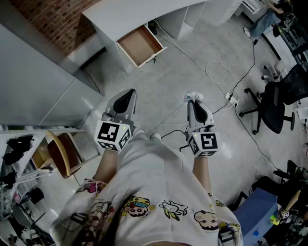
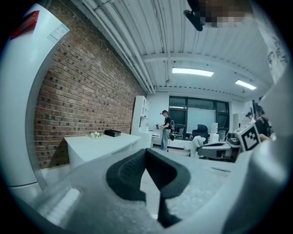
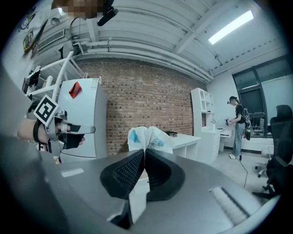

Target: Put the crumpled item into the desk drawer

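A crumpled white paper with blue print (image 3: pixel 147 139) sticks out past the tips of my right gripper (image 3: pixel 143 155), which is shut on it; in the head view the same crumpled paper (image 1: pixel 193 97) shows as a white tuft at the tip of the right gripper (image 1: pixel 195 104). My left gripper (image 1: pixel 124 98) is held level beside it, shut with nothing between its jaws (image 2: pixel 146 155). The white desk (image 1: pixel 144 14) stands ahead at the far side of the floor, its drawer (image 1: pixel 140 45) pulled out and showing a bare brown bottom. Both grippers are well short of the drawer.
A cable (image 1: pixel 226 79) runs across the grey floor to a power strip (image 1: pixel 232 100). A black office chair (image 1: pixel 274 103) stands at the right. A shelf rack with a wooden chair (image 1: pixel 57 153) is at the left. A person (image 2: pixel 165 130) stands in the far room.
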The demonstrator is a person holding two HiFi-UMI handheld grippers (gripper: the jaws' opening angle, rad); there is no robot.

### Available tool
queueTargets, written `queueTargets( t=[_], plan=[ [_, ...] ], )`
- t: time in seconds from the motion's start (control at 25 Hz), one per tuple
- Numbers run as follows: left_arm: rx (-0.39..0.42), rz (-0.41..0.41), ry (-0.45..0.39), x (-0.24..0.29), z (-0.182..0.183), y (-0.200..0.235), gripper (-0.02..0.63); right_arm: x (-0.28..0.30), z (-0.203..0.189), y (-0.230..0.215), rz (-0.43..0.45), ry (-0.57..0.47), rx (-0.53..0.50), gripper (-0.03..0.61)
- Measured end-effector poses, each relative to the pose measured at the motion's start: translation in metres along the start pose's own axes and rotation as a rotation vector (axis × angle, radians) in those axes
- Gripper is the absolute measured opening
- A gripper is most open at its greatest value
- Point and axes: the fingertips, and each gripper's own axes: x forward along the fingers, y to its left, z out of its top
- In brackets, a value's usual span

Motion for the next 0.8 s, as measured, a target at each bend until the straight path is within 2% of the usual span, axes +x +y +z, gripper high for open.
queueTargets(
  t=[0.44, 0.8],
  plan=[
    [0.007, 0.019, 0.002, 0.021, 0.002, -0.007, -0.002, 0.006, -0.001, -0.027, 0.011, -0.006, 0.05, 0.014],
    [0.001, 0.016, -0.003, 0.073, 0.009, 0.029, -0.002, 0.064, -0.002, -0.045, 0.025, 0.02, 0.053, 0.014]
  ],
)
